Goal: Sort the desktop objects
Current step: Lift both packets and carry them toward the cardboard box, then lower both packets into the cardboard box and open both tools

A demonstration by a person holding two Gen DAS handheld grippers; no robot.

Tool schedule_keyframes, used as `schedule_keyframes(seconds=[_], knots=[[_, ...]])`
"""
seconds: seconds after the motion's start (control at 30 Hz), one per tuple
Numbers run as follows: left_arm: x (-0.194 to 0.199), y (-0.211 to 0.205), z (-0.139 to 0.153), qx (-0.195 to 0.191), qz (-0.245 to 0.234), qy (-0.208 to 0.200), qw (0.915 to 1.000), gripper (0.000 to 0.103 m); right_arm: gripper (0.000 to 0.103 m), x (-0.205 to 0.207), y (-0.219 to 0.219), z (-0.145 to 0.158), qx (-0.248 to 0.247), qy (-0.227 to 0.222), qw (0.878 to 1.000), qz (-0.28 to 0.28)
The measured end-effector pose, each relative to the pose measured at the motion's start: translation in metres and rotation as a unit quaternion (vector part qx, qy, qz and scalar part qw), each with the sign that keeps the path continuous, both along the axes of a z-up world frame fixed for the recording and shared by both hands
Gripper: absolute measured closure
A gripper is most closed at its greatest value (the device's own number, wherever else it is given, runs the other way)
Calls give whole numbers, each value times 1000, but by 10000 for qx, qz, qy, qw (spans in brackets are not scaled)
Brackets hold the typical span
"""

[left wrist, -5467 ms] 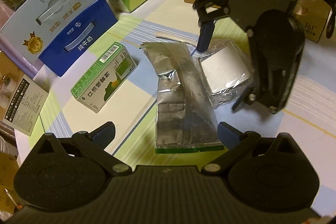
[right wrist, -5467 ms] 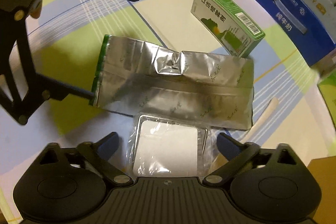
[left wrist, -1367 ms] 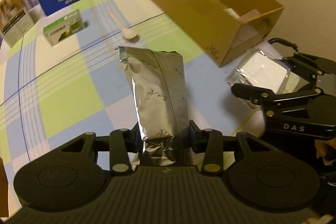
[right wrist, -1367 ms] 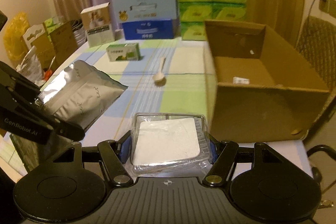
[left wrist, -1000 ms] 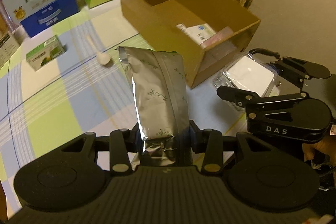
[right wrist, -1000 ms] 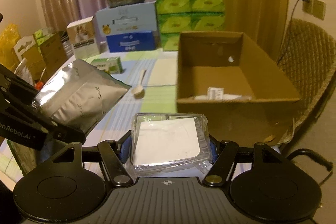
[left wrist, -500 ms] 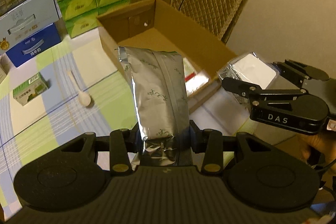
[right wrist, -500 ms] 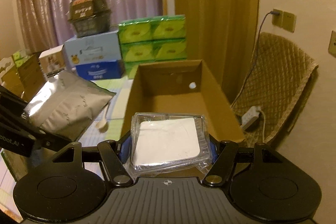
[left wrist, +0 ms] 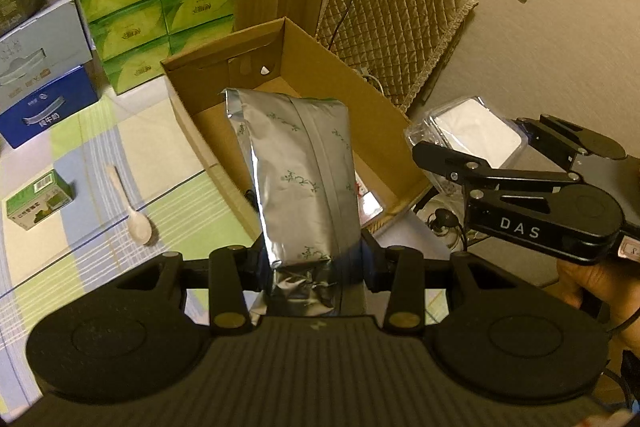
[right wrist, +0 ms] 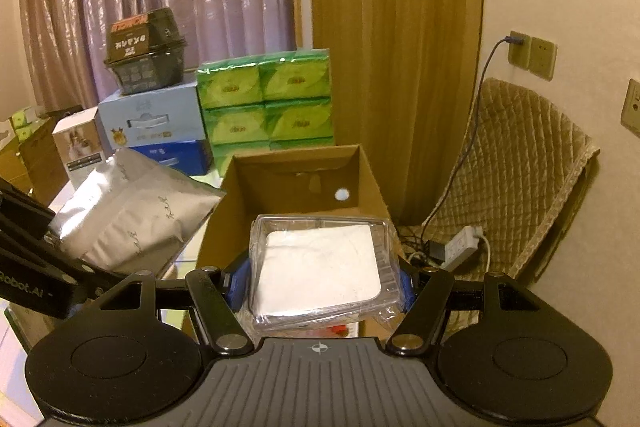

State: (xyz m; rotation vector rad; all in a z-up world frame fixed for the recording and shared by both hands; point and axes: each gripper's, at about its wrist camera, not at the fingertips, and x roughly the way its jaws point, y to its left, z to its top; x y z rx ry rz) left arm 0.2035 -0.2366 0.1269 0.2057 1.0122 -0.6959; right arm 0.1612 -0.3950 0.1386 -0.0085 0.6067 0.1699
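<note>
My left gripper [left wrist: 310, 263] is shut on the bottom of a silver foil pouch [left wrist: 298, 179], which stands upright in front of the open cardboard box [left wrist: 188, 107]. My right gripper [right wrist: 320, 281] is shut on a clear plastic packet with a white pad inside [right wrist: 320, 267], held above the box's [right wrist: 240, 203] near end. In the left wrist view the right gripper [left wrist: 472, 155] hangs to the right of the box with the clear packet [left wrist: 472, 131] in it. The foil pouch [right wrist: 132, 211] shows at the left of the right wrist view.
A white spoon [left wrist: 134, 215] and a small green carton [left wrist: 38, 199] lie on the checked tablecloth [left wrist: 80, 251] left of the box. Stacked green tissue packs [left wrist: 156, 7] and blue-and-white boxes [left wrist: 40, 67] stand behind. A quilted chair [right wrist: 520, 179] and a power strip [right wrist: 460, 247] sit to the right.
Both grippers picked up their items from the table, rose and swung toward the cardboard box. Over the last second the box has come closer and more centred under both.
</note>
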Motion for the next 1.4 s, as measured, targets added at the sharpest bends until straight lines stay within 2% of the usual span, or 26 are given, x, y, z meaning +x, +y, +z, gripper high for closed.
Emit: schedule_keyframes(seconds=[0.6, 0.9, 1.03, 1.07, 1.3, 1.4], knots=[[54, -48, -26, -102, 292, 335, 9990, 66, 39, 50, -30, -17, 160, 230, 9995, -131], [79, -59, -36, -328, 616, 374, 9969, 66, 39, 69, -38, -27, 152, 290, 9993, -158], [87, -54, -39, -549, 853, 347, 9942, 61, 39, 74, -39, -30, 170, 307, 9992, -196], [88, -52, -40, -567, 880, 357, 9939, 58, 39, 75, -40, -30, 174, 313, 9992, -203], [81, -23, -34, -595, 935, 137, 9937, 57, 39, 77, -38, -38, 192, 407, 9988, -190], [74, -9, -29, -609, 937, -2, 9937, 51, 39, 78, -33, -42, 227, 454, 9986, -153]])
